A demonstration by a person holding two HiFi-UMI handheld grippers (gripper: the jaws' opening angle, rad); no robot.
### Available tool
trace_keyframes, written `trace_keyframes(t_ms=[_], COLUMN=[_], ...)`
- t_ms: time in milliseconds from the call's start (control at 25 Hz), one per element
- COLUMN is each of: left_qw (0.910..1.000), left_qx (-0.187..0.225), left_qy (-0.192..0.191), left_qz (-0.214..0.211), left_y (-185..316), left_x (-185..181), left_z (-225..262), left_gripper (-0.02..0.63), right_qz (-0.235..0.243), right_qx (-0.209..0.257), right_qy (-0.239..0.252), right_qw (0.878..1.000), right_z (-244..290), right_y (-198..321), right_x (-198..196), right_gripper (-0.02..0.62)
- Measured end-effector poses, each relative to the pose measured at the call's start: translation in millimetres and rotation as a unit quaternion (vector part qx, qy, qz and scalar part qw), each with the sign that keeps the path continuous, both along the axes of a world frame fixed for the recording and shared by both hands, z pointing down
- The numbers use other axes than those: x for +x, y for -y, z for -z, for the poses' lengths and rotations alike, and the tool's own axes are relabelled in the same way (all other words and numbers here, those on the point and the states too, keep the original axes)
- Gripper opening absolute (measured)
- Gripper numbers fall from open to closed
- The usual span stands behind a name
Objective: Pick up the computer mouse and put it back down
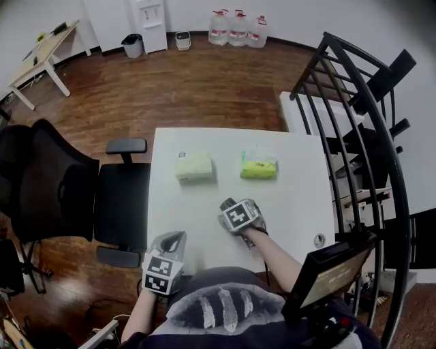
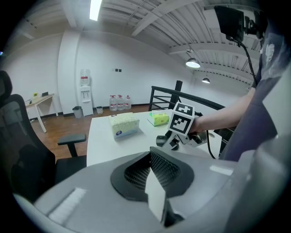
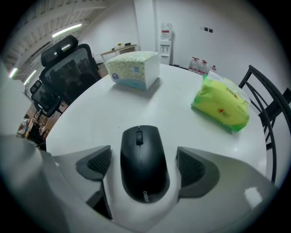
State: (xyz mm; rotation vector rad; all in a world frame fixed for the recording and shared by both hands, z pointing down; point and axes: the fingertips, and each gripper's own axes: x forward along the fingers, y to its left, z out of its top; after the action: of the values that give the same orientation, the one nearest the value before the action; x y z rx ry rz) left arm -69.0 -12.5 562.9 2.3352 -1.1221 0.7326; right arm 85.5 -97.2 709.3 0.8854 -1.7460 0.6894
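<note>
The computer mouse (image 3: 142, 157) lies flat on the white desk (image 3: 173, 104), centred between the spread jaws of the right gripper (image 3: 144, 163) — a gap shows on each side, no contact. The left gripper (image 2: 152, 172), jaws pressed together on nothing, hangs by the desk's near-left corner. In the head view the right gripper covers the mouse — not visible there.

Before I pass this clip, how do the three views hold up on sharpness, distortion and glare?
Head view: evenly lit, far wall bowed by the lens. Left gripper view: ceiling lamp blown out, its own jaws soft up close. Right gripper view: mouse sharp, white table bright, dark round vignette.
</note>
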Motion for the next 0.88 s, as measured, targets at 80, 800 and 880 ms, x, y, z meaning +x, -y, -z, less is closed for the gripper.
trace_keyframes(t_ms=[80, 800, 880], left_qw=[1.0, 1.0, 1.0], left_qx=[0.002, 0.005, 0.005], left_qy=[0.0, 0.005, 0.004], left_qz=[-0.002, 0.001, -0.002], left_y=[2, -4, -3], left_x=[3, 5, 7], left_z=[1, 3, 3], left_gripper=[0.015, 0.015, 0.015], right_qz=[-0.003, -0.022, -0.033], right_qx=[-0.004, -0.011, -0.018], right_qy=[0.0, -0.007, -0.006], right_qw=[1.0, 1.0, 0.999], right_z=[0, 12, 16], right_y=[0, -8, -11], right_x=[1, 23, 28], right_gripper=[0.471, 0.295, 0.295])
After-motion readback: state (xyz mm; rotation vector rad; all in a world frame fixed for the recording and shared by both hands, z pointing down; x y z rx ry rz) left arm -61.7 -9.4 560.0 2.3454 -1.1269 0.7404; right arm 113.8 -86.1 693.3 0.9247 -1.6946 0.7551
